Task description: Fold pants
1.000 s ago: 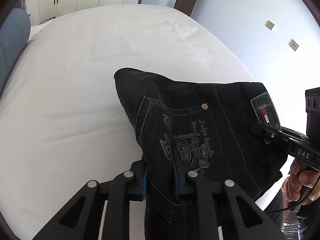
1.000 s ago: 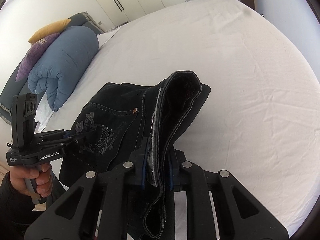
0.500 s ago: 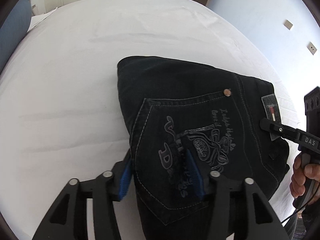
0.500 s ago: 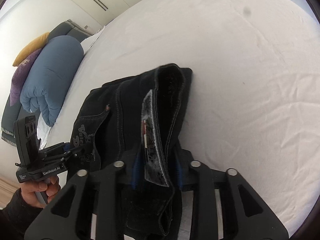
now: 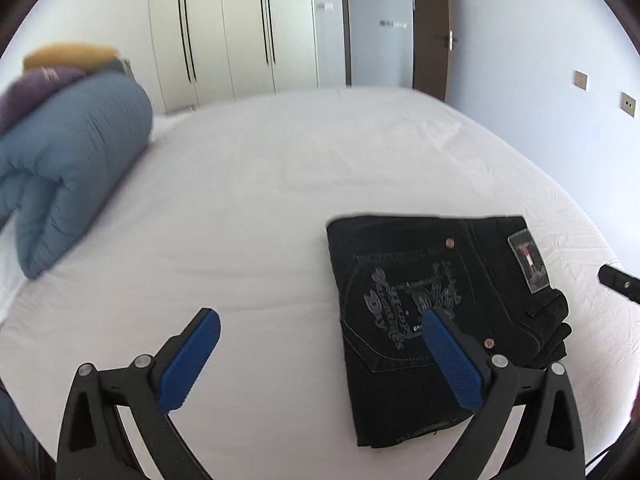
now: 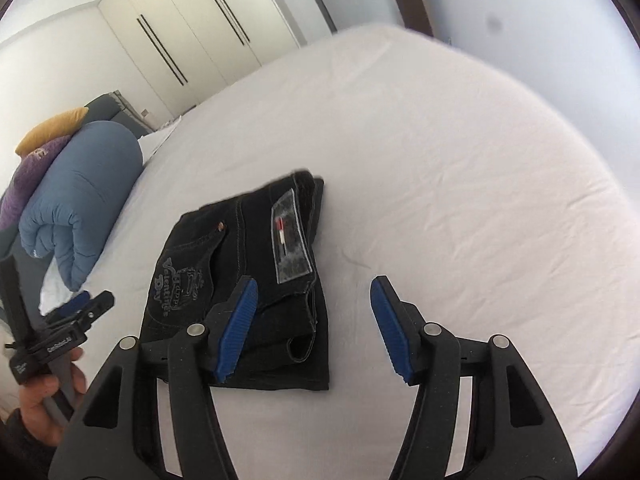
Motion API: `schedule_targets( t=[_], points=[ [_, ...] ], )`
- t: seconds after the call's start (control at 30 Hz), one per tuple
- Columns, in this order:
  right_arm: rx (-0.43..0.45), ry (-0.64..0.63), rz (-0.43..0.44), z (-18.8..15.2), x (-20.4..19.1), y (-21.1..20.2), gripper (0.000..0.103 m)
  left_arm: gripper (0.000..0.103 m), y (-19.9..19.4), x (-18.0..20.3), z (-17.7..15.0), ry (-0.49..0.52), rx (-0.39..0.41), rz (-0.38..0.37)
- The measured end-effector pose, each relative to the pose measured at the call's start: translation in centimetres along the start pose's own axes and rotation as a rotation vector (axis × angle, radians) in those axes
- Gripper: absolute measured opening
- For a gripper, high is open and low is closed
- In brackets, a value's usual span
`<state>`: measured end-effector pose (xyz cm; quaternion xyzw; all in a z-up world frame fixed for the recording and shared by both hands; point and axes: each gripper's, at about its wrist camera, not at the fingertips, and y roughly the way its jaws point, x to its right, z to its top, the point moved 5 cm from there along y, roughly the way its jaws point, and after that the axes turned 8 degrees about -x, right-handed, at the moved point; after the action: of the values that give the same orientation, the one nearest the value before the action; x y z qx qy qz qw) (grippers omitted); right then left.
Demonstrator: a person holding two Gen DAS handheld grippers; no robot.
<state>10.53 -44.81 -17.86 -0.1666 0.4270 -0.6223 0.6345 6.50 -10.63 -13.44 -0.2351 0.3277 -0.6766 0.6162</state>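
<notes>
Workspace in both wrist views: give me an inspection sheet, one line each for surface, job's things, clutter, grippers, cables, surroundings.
Surface: bed with a white sheet, lightly creased.
Job's things: black pants lie folded in a compact stack on the sheet, back pocket and waistband patch facing up.
Clutter: rolled blue duvet at the bed's edge, purple and yellow pillows behind it.
Grippers: left gripper opening, nothing between its jaws; right gripper opening, clear of the pants.
Cables: a dark cable at the lower right edge of the left wrist view.
Surroundings: white wardrobe, dark door frame, wall switches.
</notes>
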Motion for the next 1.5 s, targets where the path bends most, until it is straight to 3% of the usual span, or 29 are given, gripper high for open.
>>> schedule_targets(
  t=[0.07,0.13,0.2,0.27,0.3,0.37,0.43,0.53,0.7,0.9,1.07,1.5],
  points=[
    [0.114,-0.052,-0.058,0.1,-2.0,-3.8,0.068,0.103,-5.5,-0.3,0.3,-0.009,0.142,0.071],
    [0.269,-0.107,-0.113,0.3,-4.6,-8.6,0.087,0.103,-10.5,0.2,0.7,-0.023,0.275,0.134],
    [0.433,-0.167,-0.145,0.3,-6.9,-13.1,0.098,0.103,-13.4,0.1,3.1,-0.028,0.367,0.170],
    [0.581,-0.228,-0.180,0.1,-9.1,-17.2,0.103,0.103,-15.2,-0.2,6.6,-0.027,0.399,0.115],
    [0.631,-0.255,-0.187,0.1,-10.1,-18.9,0.103,0.103,-16.4,-0.5,6.3,-0.026,0.395,0.081],
    [0.665,-0.292,-0.177,0.0,-11.8,-21.3,0.103,0.103,-17.0,0.1,6.7,-0.015,0.340,0.031],
    [0.657,-0.302,-0.194,-0.2,-13.2,-22.9,0.103,0.103,-17.7,1.0,6.9,0.005,0.283,0.008],
    [0.608,-0.295,-0.203,-0.6,-14.0,-24.3,0.103,0.103,-19.3,0.0,6.5,0.026,0.217,0.066],
    [0.388,-0.249,-0.183,-3.0,-14.5,-24.7,0.103,0.103,-19.6,-0.9,5.9,-0.024,0.109,0.000],
    [0.280,-0.127,-0.151,-5.3,-14.0,-26.3,0.103,0.103,-17.8,0.1,3.4,-0.099,0.008,-0.056],
    [0.236,-0.140,-0.179,-6.5,-14.5,-26.3,0.103,0.103,-16.7,0.9,1.9,-0.101,-0.038,-0.060],
    [0.122,-0.146,-0.180,-6.7,-14.8,-21.6,0.103,0.103,-15.6,0.8,0.8,-0.114,-0.078,-0.049]
  ],
)
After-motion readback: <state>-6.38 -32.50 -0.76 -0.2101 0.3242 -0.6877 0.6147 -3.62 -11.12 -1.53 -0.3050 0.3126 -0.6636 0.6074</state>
